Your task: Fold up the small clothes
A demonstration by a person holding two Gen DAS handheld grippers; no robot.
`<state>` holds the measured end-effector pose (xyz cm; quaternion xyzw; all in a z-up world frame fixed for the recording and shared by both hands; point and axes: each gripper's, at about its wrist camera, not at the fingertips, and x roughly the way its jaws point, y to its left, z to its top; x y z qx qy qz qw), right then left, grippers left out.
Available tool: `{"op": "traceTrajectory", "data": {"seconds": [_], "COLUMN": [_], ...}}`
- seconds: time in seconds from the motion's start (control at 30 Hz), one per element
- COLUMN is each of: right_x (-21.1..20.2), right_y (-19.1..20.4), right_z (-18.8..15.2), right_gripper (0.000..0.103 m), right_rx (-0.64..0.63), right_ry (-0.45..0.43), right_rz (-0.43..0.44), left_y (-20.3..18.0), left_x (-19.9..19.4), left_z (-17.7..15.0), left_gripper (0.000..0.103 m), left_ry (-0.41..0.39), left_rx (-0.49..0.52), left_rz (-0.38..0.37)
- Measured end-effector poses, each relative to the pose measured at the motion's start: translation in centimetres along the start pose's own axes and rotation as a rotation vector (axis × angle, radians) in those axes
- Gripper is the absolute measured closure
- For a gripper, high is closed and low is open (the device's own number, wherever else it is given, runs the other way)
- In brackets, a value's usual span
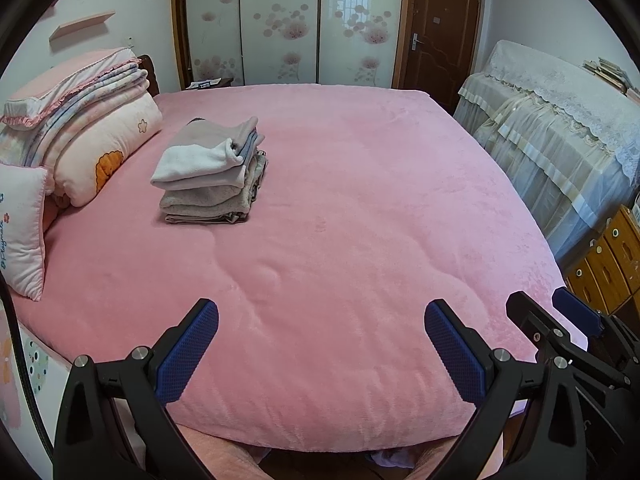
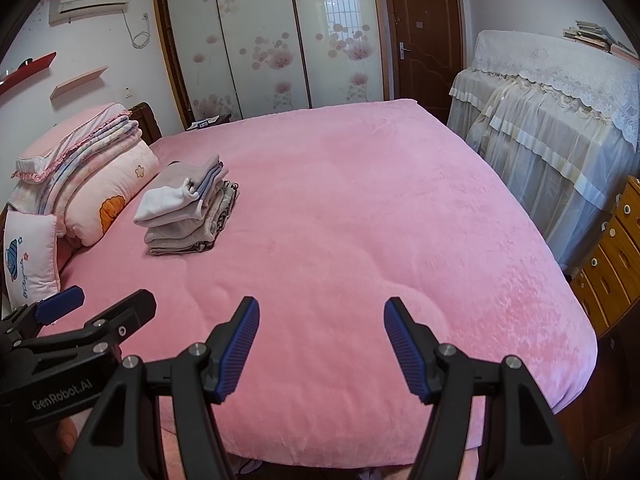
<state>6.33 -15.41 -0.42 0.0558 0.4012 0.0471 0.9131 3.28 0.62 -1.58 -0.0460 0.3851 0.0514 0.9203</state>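
Blue ribbed pads line the black fingers of the left claw [image 1: 321, 344], spread wide and holding nothing at the bottom of the left wrist frame, above the near edge of a pink bed [image 1: 360, 208]. The right claw [image 2: 321, 340] is likewise parted and empty at the bottom of its own frame, over the same plush pink cover. Each claw shows at the edge of the other's view: the right claw at lower right in the left view, the left claw at lower left in the right view, side by side and apart.

A stack of folded clothes [image 1: 210, 172], white and grey on top with beige layers beneath, sits on the bed at centre left of both frames [image 2: 188, 210], well apart from both claws. Just beside it, toward the left edge, lies a rolled quilt [image 1: 100, 152] under folded blankets, with a small white pillow [image 1: 22, 228] below it.

Beyond the bed, in the upper part of the frame, stand floral sliding wardrobe doors [image 1: 288, 20] and a brown door [image 1: 440, 28]. A lace-draped piece of furniture [image 1: 560, 128] fills the right side, with wooden drawers [image 1: 608, 260] below it.
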Motion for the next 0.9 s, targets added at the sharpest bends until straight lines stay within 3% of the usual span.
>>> {"op": "traceTrajectory", "data": {"seconds": [0.9], "right_x": [-0.11], "right_y": [-0.12], "right_z": [-0.46], "right_gripper": [0.038], "right_rx": [-0.008], "right_ry": [-0.007], "right_rz": [0.005], "left_y": [-0.03], "left_x": [-0.07], "left_z": [-0.15], "left_gripper": [0.001], "left_ry": [0.021], "left_rx": [-0.015], "left_rz": [0.018]}}
